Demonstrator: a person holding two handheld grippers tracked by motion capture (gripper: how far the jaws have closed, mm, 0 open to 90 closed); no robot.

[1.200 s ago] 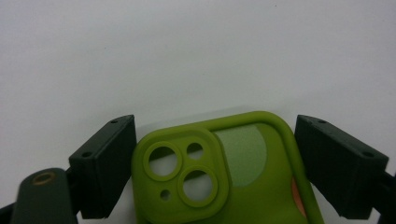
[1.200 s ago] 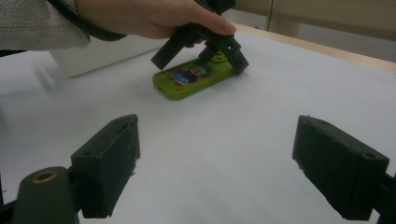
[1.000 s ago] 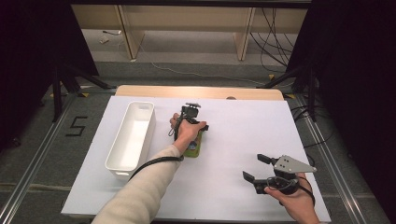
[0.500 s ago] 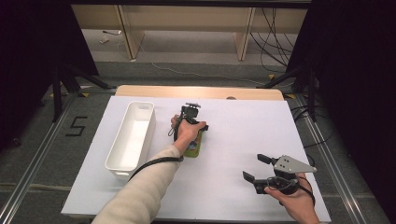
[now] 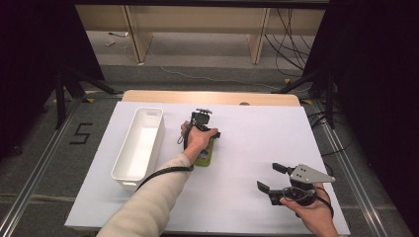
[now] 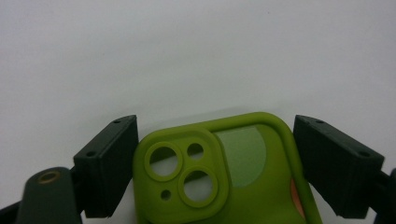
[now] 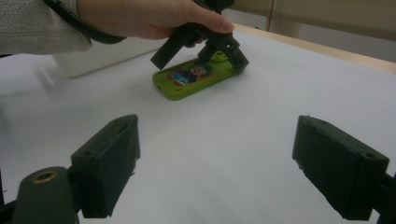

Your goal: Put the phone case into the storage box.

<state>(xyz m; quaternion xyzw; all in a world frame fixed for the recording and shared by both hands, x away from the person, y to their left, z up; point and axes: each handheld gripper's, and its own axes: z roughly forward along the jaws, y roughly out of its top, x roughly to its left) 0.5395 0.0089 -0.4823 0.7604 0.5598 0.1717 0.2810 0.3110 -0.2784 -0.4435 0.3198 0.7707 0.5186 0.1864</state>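
The step in hand looks like the pick-up of the green phone case (image 6: 224,172). It lies flat on the white bench (image 5: 257,133), near the middle, just to the right of the white bin (image 5: 140,143). The left tool (image 6: 215,163) is lowered over the camera end of the case, with one jaw on each long side. In the left gripper view the left jaw sits right against the case's edge, while a thin gap shows between the case and the right jaw, so I judge the tool to be released around the case and not yet clenched on it. From the right gripper view the case (image 7: 198,74) rests with its printed picture facing up and the left hand (image 7: 154,16) above it.

The right tool (image 7: 224,163) hangs over bare bench near the person's right, well apart from the case, its jaws spread wide with nothing between them.

The next move, as I read it, calls for closing the left jaws squarely on the two long edges, then lifting level so the flat case does not pivot or slip out. The bin beside it seems the likely place to carry it.

Count: one phone case, one bin, two tools, one bench.
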